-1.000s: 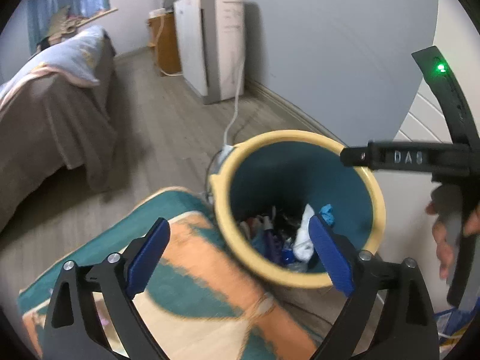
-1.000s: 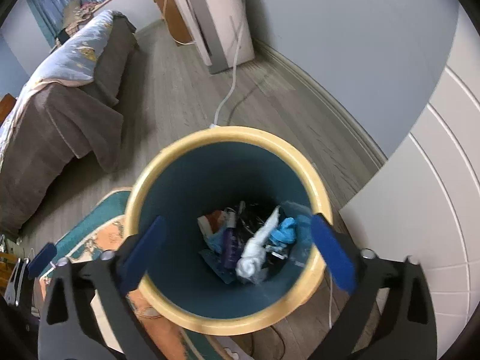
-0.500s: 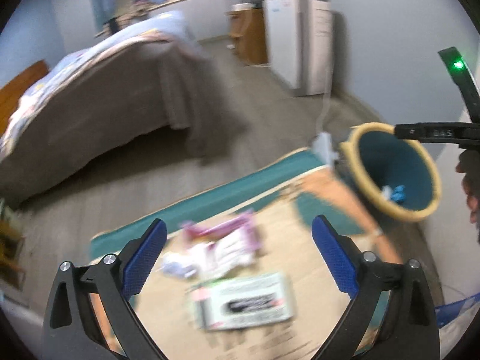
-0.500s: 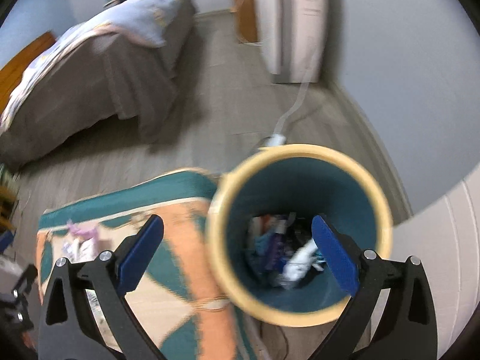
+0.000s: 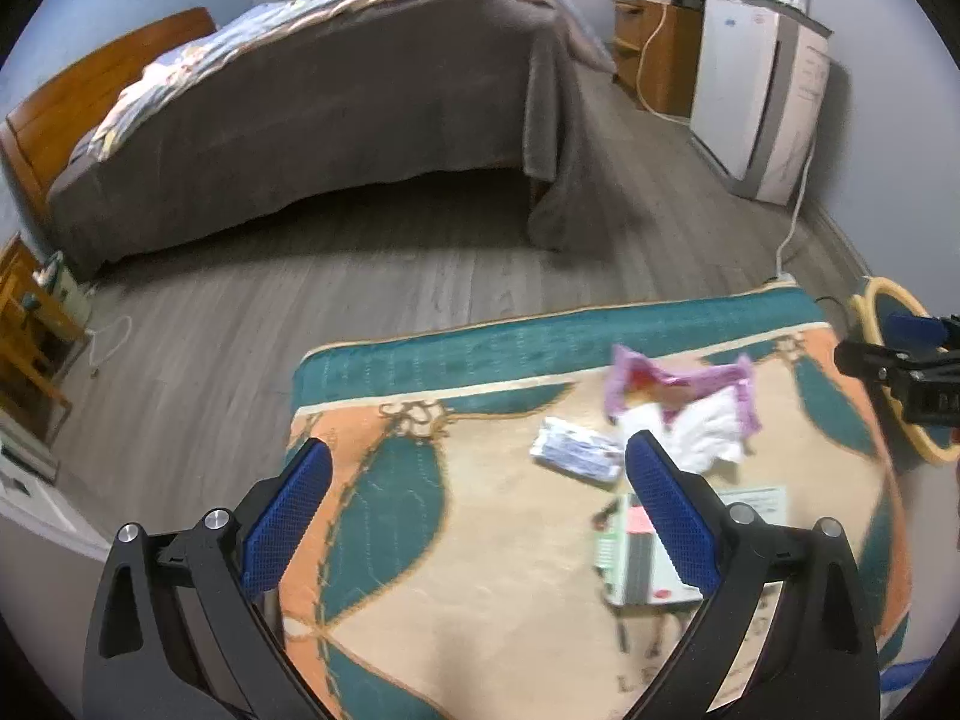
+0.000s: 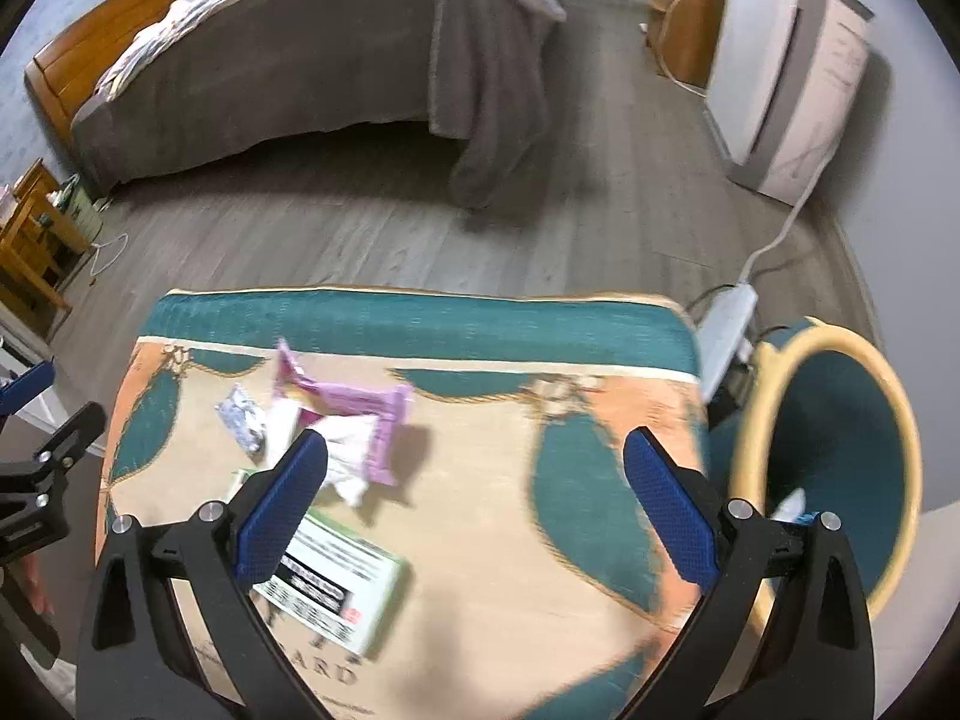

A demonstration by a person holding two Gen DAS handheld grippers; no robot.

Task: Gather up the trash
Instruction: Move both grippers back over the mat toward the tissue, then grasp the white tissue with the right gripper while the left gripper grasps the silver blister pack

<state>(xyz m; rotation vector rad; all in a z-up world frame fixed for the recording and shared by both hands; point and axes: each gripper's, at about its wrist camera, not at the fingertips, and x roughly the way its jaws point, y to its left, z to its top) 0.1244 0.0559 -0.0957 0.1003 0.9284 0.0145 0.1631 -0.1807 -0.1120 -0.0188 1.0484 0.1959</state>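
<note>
Trash lies on a patterned rug: a purple wrapper over white tissue, a small blue-white packet, and a flat green-white box. The yellow-rimmed teal bin stands off the rug's right end, with trash inside. My left gripper is open above the rug, its right finger over the box. My right gripper is open and empty, its left finger over the box and tissue.
A bed with a grey cover fills the back. A white appliance stands by the right wall, its cable running to a power strip beside the bin. Wooden furniture sits at the left. Grey floorboards lie between.
Both grippers have swung left, away from the bin and over the rug. The trash on the rug is now between and under the fingers; the bin has slid to the right edge.
</note>
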